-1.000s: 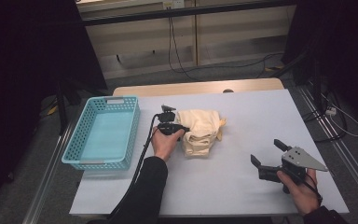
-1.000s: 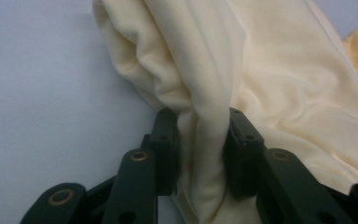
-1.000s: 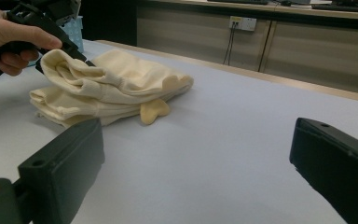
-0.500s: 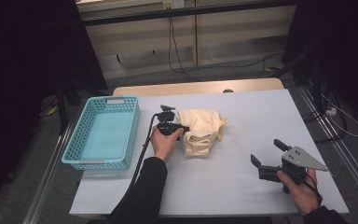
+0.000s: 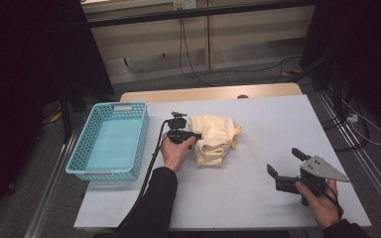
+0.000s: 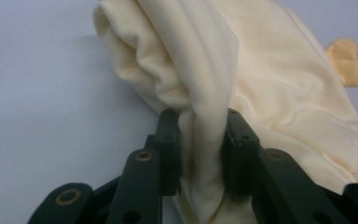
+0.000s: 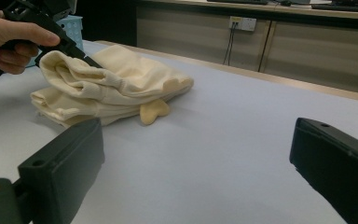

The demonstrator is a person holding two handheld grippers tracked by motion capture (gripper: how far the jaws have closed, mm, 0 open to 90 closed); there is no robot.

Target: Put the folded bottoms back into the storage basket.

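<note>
Soft matt cream cloth [image 6: 270, 93]

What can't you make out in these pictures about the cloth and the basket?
- Cloth: what garment it is; bunched up, and cut off by the left gripper view's edges.
- Its underside: hidden against the table in the high view.
- Basket: mostly hidden behind the left hand-held gripper in the right gripper view.
</note>
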